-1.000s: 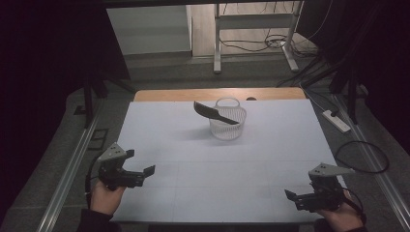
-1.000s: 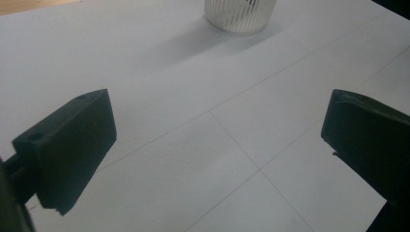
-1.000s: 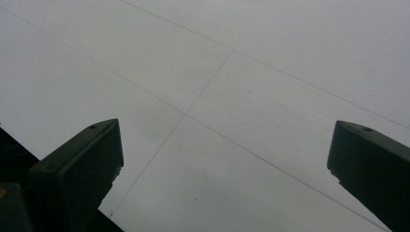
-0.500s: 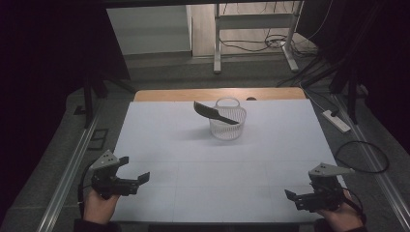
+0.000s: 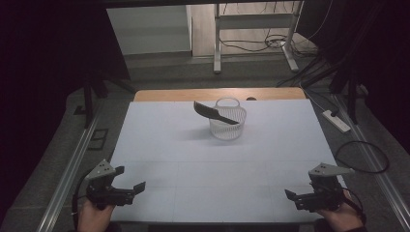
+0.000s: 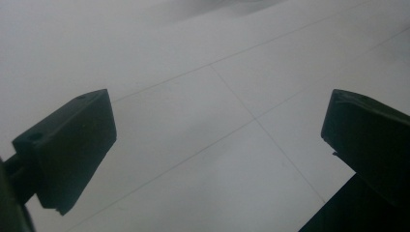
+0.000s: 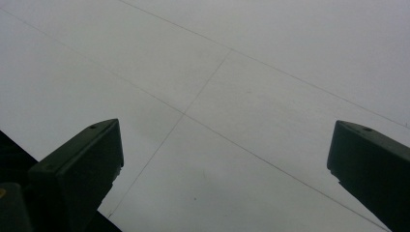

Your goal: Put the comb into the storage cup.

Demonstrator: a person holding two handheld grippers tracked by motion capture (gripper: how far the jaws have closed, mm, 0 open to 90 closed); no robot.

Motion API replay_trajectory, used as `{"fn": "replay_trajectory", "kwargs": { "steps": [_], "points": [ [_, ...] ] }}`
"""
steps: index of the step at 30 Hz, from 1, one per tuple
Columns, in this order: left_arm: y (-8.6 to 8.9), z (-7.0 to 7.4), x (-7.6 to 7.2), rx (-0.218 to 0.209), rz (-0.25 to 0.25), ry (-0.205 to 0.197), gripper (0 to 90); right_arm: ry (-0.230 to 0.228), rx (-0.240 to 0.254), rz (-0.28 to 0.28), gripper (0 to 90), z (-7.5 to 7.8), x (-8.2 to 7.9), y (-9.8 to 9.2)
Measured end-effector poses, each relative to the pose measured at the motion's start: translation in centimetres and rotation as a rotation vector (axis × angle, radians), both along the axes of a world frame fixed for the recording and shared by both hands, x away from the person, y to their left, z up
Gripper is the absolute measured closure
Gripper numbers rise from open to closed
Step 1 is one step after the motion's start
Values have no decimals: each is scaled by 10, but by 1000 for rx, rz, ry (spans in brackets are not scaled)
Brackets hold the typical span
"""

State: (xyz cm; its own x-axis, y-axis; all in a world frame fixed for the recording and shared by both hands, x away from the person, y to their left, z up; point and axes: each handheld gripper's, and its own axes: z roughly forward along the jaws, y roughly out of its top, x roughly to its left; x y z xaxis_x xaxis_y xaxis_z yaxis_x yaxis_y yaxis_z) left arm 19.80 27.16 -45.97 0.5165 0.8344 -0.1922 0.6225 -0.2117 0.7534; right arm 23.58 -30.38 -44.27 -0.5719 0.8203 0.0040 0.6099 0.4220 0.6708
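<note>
A white mesh cup stands at the far middle of the white table, with a black spatula leaning out of it to the left. My left gripper hovers at the near left corner, open and empty; its jaws stand wide apart over bare table in the left gripper view. At the near right corner my right gripper is also open with nothing between its jaws, seen wide apart in the right gripper view.
A bare wooden strip runs along the table's far edge. Metal rails flank the table. A power strip and a coiled cable lie on the floor at right. A metal stand is behind.
My left gripper has drawn back toward the near left corner of the table. The right gripper, cup and spatula have stayed put.
</note>
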Motion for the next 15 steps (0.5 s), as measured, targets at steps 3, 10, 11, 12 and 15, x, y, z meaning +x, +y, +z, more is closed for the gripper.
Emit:
{"fn": "replay_trajectory", "kwargs": {
  "steps": [3,10,11,12,15],
  "points": [
    [1,-1,-3,8,6,10,0,0,-1,-1,0,0,0,0],
    [3,-3,-9,27,25,21,0,-1,-3,-3,0,0,0,0],
    [3,-2,-10,29,27,18,0,-2,-4,-4,0,0,0,1],
    [3,-2,-11,28,31,19,0,-3,-4,-4,0,0,0,1],
    [4,-2,-13,30,37,19,0,-3,-5,-4,0,0,0,1]
  ]
}}
